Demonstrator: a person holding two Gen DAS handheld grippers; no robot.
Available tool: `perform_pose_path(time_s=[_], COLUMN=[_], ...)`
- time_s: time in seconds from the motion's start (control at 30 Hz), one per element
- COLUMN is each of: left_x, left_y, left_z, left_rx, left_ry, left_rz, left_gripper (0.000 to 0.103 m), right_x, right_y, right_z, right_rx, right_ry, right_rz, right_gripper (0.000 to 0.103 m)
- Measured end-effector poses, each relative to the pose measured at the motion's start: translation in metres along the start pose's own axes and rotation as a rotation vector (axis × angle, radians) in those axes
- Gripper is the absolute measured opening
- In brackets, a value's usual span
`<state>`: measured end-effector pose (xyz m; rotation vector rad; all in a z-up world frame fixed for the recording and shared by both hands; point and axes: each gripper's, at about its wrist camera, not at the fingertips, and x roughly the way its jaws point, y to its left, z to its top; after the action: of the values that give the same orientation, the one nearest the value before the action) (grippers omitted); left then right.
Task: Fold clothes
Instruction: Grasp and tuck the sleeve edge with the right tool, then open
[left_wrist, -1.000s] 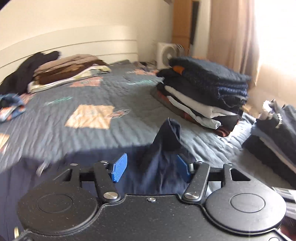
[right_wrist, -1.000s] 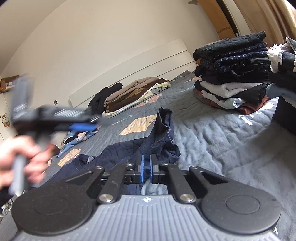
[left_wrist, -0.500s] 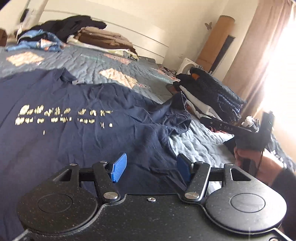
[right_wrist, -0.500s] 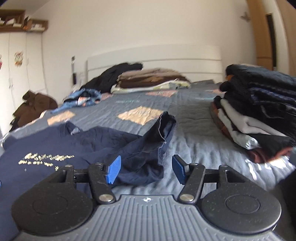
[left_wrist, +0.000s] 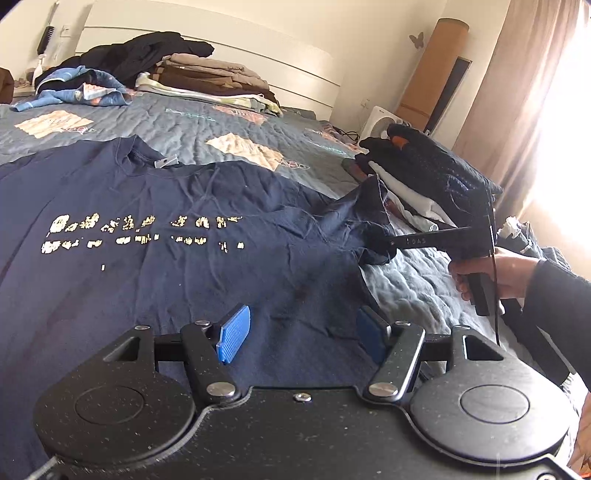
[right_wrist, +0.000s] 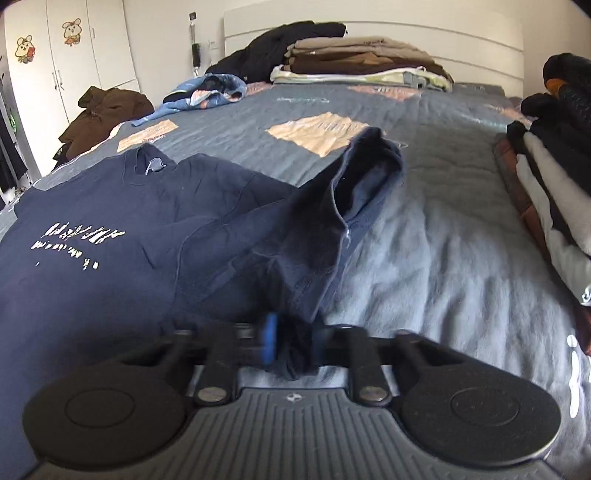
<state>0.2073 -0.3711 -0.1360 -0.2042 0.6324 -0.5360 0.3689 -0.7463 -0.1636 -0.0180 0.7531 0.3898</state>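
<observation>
A navy T-shirt (left_wrist: 155, 236) with a cracked gold print lies face up on the quilted bed (left_wrist: 207, 125). Its right sleeve (right_wrist: 354, 192) is rumpled and stands up in a fold. My left gripper (left_wrist: 303, 334) hovers open over the shirt's lower right part, with nothing between its blue pads. My right gripper (right_wrist: 293, 343) is shut on a bunch of the sleeve's navy fabric; its fingers are blurred. In the left wrist view the right gripper (left_wrist: 384, 243) reaches the sleeve (left_wrist: 358, 218) from the right, held by a person's hand (left_wrist: 498, 273).
A tall stack of folded dark and white clothes (left_wrist: 424, 173) stands right of the sleeve, also on the right (right_wrist: 554, 177). Another folded pile (right_wrist: 362, 59) and a crumpled blue garment (right_wrist: 207, 88) lie by the headboard. A white fan (left_wrist: 380, 122) stands beyond the bed.
My right gripper, open half a second ago, has closed on the sleeve fabric. The left gripper stays open and has moved closer over the shirt.
</observation>
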Motion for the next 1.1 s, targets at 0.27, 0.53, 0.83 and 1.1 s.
perform_pose_path(time_s=[0.27, 0.53, 0.83, 1.1], left_x=[-0.005, -0.008, -0.011, -0.007], left_y=[0.002, 0.003, 0.003, 0.008], left_z=[0.005, 0.009, 0.012, 0.010], left_rx=[-0.005, 0.009, 0.015, 0.009], left_ry=[-0.020, -0.007, -0.015, -0.003], left_rz=[-0.005, -0.011, -0.012, 0.004], left_gripper=[0.064, 0.064, 0.067, 0.068], right_x=[-0.064, -0.012, -0.029, 0.021], right_y=[-0.001, -0.015, -0.022, -0.055], right_z=[0.039, 0.013, 0.057, 0.052], right_rx=[0.152, 0.090, 0.157, 0.299], right_ry=[-0.148, 0.327, 0.099, 0.169], right_rz=[0.145, -0.059, -0.104, -0.177], right_gripper=[0.006, 0.024, 0.057, 0.057])
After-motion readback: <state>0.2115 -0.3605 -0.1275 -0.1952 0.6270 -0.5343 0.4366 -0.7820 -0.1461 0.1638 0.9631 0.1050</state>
